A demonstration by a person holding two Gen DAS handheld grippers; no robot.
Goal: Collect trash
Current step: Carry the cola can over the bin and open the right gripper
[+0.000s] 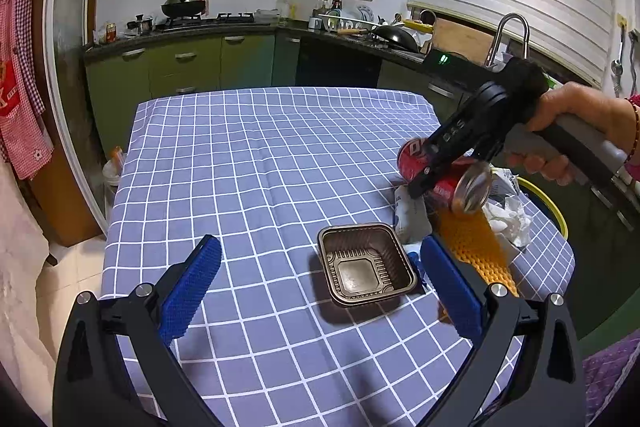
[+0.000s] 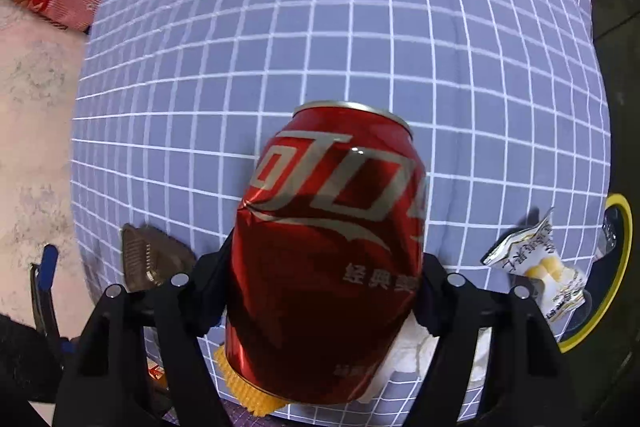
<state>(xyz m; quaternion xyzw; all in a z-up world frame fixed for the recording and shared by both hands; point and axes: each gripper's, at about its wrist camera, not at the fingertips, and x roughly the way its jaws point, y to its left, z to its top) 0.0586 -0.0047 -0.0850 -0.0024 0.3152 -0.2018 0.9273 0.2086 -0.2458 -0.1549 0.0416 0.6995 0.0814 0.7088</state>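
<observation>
Clamped across the middle of a dented red soda can (image 2: 328, 251), the right gripper (image 2: 320, 291) has its jaws partway closed with both sides pressed to the can's wall. I see the can held lying sideways above the table's right edge (image 1: 444, 179), its silver end facing my left camera. Beneath it lie an orange mesh pad (image 1: 476, 247), crumpled white tissue (image 1: 508, 219) and a white snack wrapper (image 2: 540, 267), crowding the spot under the grip. A yellow-rimmed bin (image 2: 618, 267) stands just off that edge. A brown plastic tray (image 1: 366, 263) sits empty on the blue checked tablecloth (image 1: 248, 163), between the blue pads (image 1: 192, 283) of my left gripper (image 1: 320, 287), whose jaws stand wide apart and touch nothing. The right hand (image 1: 568, 123) grips its handle from the right, tool aimed steeply down.
</observation>
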